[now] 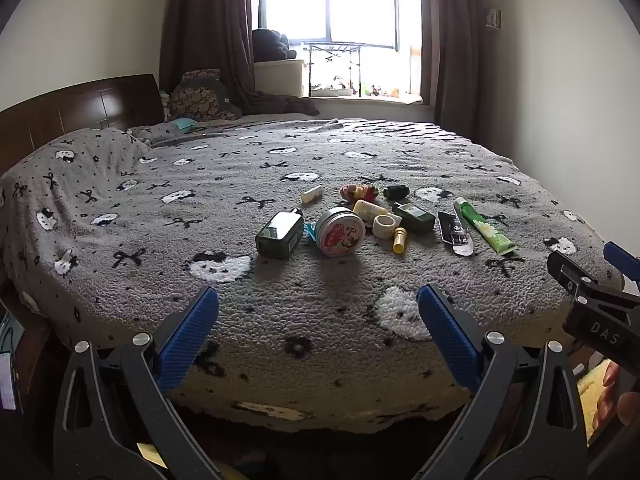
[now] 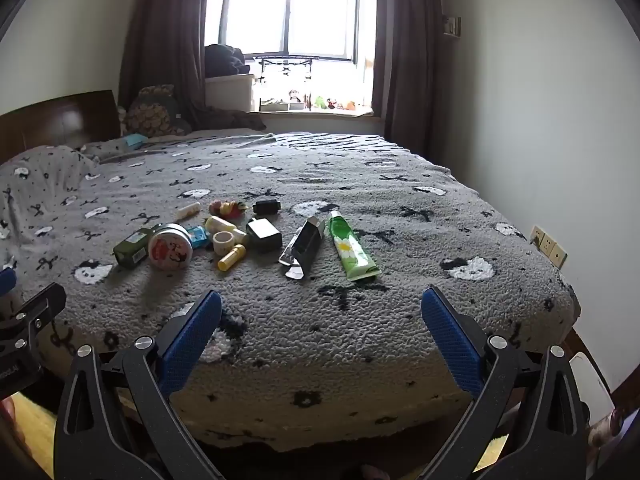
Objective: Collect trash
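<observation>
Both tongs, left [image 1: 318, 308] and right [image 2: 322, 308], stand spread and empty above the near edge of the bed [image 1: 120, 208]; trash, including a round tin [image 1: 340, 231] and green tube [image 2: 352, 250], lies clustered mid-blanket, well apart from them; approach stage, nothing yet collected; next move calls for reaching forward to one item.

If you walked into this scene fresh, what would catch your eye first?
A cluster of small trash in the middle of the grey patterned bed: a round tin, a green tube, a dark green bottle. Behind it, a bright window between brown curtains. Both grippers' blue fingers stand open at the near edge.
</observation>
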`<action>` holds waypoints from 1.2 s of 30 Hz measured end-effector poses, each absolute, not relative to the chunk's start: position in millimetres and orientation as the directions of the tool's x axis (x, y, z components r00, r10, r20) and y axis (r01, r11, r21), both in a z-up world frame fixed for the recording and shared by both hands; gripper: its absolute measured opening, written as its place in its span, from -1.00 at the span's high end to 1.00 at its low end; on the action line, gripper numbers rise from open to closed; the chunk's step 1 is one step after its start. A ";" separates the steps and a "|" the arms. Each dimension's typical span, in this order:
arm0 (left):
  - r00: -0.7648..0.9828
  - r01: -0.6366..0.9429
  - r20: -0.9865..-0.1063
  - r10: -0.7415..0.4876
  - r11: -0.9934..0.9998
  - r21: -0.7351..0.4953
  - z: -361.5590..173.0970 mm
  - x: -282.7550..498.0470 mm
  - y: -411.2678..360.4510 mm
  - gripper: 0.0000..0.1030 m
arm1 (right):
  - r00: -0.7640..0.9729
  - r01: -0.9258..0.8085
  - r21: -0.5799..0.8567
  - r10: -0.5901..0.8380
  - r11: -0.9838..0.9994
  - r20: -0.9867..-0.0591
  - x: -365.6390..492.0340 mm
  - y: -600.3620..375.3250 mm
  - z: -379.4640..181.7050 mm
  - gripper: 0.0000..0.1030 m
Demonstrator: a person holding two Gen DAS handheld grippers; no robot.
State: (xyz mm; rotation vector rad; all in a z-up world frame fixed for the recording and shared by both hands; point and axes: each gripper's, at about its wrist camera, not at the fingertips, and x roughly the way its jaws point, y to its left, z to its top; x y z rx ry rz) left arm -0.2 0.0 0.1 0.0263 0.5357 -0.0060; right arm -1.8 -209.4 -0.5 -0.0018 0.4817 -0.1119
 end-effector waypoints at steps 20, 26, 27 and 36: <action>0.867 -0.001 -0.498 0.005 1.000 0.008 7.1 -1.5 6.7 -0.84 | 0.882 0.107 -0.016 -0.102 0.994 -0.460 -4.9 -209.3 2.7 -0.94; 0.869 -0.002 -0.495 0.008 1.000 0.011 8.7 -2.6 5.9 -0.84 | 0.885 0.106 -0.016 -0.102 0.994 -0.455 -4.8 -211.5 4.9 -0.94; 0.869 -0.003 -0.494 0.008 1.000 0.011 8.9 -3.4 6.0 -0.84 | 0.886 0.105 -0.017 -0.101 0.994 -0.453 -5.7 -209.1 3.8 -0.94; 0.870 -0.001 -0.494 0.007 1.000 0.012 8.6 -3.8 5.6 -0.84 | 0.885 0.102 -0.017 -0.099 0.995 -0.455 -5.5 -208.4 3.5 -0.94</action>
